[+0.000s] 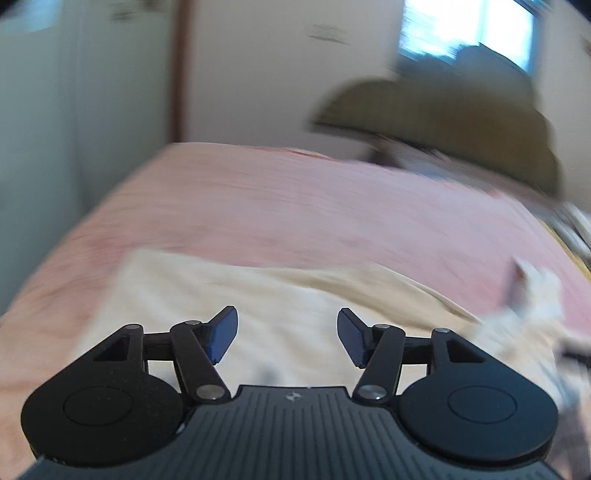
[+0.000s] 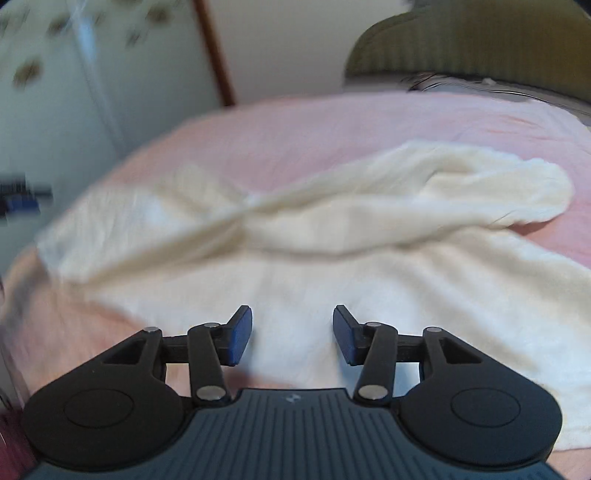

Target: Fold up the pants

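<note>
Cream-white pants lie spread and rumpled on a pink bedspread, one leg twisted across the other toward the far right. They also show in the left wrist view, blurred. My right gripper is open and empty, just above the near part of the pants. My left gripper is open and empty, hovering over the cloth's near edge. The left gripper also shows at the far left of the right wrist view.
The pink bedspread covers the bed. An olive-green headboard or cushion stands at the far right, also in the left wrist view. A pale wardrobe and wall are to the left. A window is beyond.
</note>
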Motion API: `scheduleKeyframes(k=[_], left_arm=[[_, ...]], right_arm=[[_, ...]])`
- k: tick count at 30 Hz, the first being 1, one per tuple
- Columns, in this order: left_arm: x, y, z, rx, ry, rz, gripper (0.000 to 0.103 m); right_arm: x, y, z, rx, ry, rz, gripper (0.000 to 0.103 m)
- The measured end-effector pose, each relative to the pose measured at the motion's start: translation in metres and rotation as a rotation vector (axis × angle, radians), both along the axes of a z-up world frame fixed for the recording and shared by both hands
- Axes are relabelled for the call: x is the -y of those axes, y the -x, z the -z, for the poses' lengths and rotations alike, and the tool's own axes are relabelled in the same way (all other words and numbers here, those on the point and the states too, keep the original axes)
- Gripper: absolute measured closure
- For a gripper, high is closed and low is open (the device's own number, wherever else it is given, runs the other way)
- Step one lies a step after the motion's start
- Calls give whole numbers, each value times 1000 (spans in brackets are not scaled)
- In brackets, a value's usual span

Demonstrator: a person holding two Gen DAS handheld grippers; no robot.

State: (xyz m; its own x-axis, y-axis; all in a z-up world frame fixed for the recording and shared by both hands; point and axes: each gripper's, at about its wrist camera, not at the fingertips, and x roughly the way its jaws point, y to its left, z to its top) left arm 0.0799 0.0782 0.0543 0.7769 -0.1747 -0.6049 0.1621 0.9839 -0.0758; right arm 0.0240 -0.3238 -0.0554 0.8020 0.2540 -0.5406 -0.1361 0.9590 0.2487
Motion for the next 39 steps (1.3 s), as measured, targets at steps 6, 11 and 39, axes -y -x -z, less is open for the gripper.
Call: scheduleKeyframes(k=[6, 11, 39], left_arm=[[98, 3, 25, 14, -85, 335, 38], [131, 5, 52, 14, -165, 459, 38], [164, 7, 81, 17, -178, 486, 97]], right_arm=[[20, -58, -19, 29, -65, 291, 34], [15, -113, -20, -84, -36, 420, 34], [142, 58, -35, 60, -538, 719, 91]])
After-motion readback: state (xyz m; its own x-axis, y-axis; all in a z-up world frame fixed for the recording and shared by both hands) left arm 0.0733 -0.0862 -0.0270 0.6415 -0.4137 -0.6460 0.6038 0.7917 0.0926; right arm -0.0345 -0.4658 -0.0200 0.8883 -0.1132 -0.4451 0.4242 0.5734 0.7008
